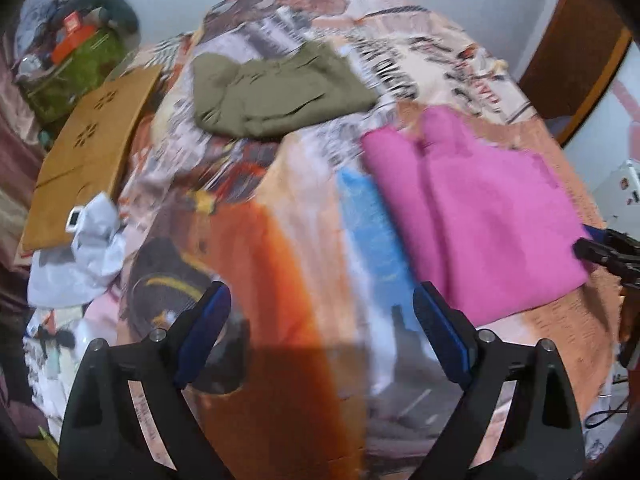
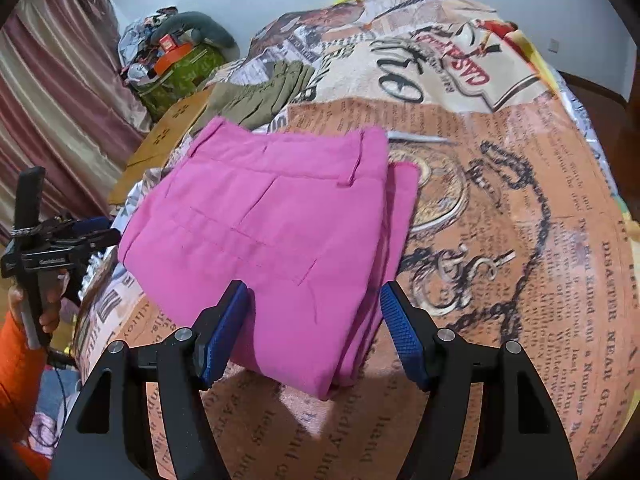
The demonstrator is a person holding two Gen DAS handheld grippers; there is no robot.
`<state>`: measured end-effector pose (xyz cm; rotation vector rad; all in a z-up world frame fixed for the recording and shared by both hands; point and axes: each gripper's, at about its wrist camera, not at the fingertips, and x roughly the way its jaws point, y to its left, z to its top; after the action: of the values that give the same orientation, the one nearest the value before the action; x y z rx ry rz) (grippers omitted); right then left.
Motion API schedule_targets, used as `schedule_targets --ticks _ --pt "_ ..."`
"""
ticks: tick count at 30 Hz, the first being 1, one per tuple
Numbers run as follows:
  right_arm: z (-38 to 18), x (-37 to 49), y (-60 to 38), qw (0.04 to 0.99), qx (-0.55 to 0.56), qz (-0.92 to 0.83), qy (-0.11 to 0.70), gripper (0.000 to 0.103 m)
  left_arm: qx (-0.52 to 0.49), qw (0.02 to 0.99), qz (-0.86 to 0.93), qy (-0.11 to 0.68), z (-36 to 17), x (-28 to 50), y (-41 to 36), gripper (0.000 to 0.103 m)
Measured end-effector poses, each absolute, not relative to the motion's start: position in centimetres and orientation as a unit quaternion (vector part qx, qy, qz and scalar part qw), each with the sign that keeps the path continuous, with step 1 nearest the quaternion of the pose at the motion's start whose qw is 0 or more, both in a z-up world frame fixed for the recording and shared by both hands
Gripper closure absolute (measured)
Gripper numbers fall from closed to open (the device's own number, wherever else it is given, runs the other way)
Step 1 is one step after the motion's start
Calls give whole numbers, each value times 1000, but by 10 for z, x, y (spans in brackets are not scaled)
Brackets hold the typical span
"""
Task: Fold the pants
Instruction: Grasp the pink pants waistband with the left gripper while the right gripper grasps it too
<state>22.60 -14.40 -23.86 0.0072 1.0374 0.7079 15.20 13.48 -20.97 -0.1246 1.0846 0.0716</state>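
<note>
Pink pants [image 2: 276, 224] lie folded beneath the downward-tilted right tool [image 2: 314, 304], jaws apart, ungripping.

Folded pink pants [image 2: 272, 216] lie between parted fingers [image 2: 224, 336] (on bedspread [image 2: 500, 208]).

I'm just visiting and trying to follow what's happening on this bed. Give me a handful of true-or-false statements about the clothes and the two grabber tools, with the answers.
1. The pink pants lie folded on the patterned bedspread. True.
2. The right gripper is clamped shut on the pink pants. False: its jaws stand open on either side of the near edge of the pants, not pressing it.
3. The left gripper holds nothing. True: its jaws are open over bare bedspread.
4. The olive pants are stacked on top of the pink pants. False: they lie apart, farther up the bed.
5. A brown cardboard sheet lies at the left side of the bed. True.
</note>
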Motion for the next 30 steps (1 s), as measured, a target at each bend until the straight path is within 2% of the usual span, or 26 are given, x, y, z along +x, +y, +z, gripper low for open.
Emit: schedule_targets --ticks 5,10,16,23,24,28,30 --pt "-226 231 -153 827 2 313 467 38 -39 858 -1 512 -205 178 103 9" --pt "-227 240 -158 835 3 296 463 28 -42 852 -26 521 -213 199 86 9" --pt "-248 254 -153 820 9 294 491 27 -45 848 -24 528 -226 216 83 9" --pt "-262 268 -151 803 30 313 506 27 -97 839 -31 535 -242 225 93 10" --pt "-263 269 -151 801 30 317 506 27 -102 838 -35 535 -244 225 94 13" --pt "-266 270 -150 798 33 326 506 29 -134 832 -65 534 -246 227 96 35" --pt "-266 271 -148 797 32 333 502 38 -137 833 -68 532 -246 229 96 37"
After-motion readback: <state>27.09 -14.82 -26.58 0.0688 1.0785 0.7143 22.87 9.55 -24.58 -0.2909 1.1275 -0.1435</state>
